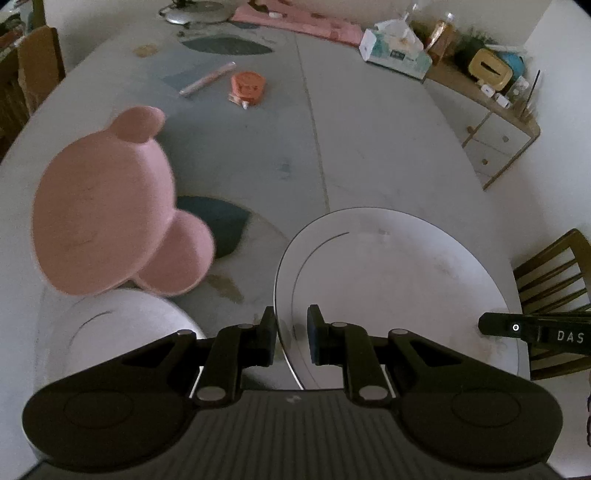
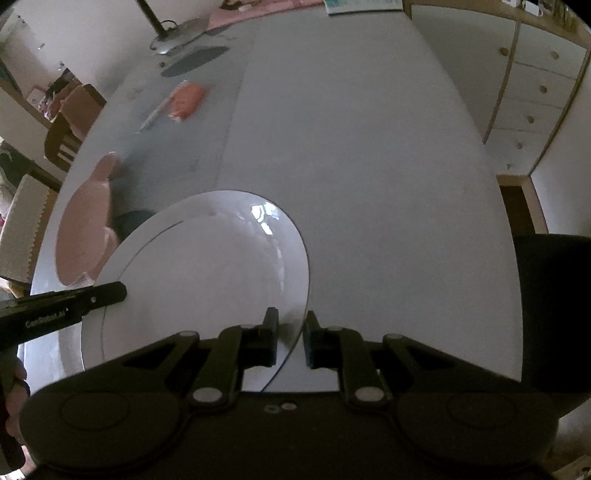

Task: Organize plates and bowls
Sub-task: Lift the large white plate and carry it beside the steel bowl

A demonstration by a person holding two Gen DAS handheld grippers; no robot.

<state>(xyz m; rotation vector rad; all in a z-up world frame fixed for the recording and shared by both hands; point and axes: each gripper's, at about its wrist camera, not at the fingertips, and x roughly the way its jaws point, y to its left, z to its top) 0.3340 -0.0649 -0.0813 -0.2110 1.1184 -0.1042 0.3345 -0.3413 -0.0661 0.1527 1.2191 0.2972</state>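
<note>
A large white plate (image 1: 399, 288) hangs over the table (image 1: 369, 147), carried between both grippers. My left gripper (image 1: 291, 334) is shut on the plate's left rim, which passes between its black fingers. My right gripper (image 2: 291, 334) is shut on the right rim of the same plate (image 2: 207, 273). Each gripper shows in the other's view: the right gripper (image 1: 487, 325) at the plate's far edge, the left gripper (image 2: 116, 291) likewise. A pink bear-shaped plate (image 1: 107, 218) lies to the left, partly over another white dish (image 1: 122, 332). The pink plate (image 2: 85, 229) is blurred in the right wrist view.
An orange packet (image 1: 248, 86) and a thin tube (image 1: 207, 78) lie mid-table, with a dark leaf-shaped mat (image 1: 221, 221) near the pink plate. A tissue box (image 1: 397, 51) and a lamp base (image 1: 195, 13) stand at the far end. A wooden chair (image 1: 554, 280) and a sideboard (image 1: 495, 129) are on the right.
</note>
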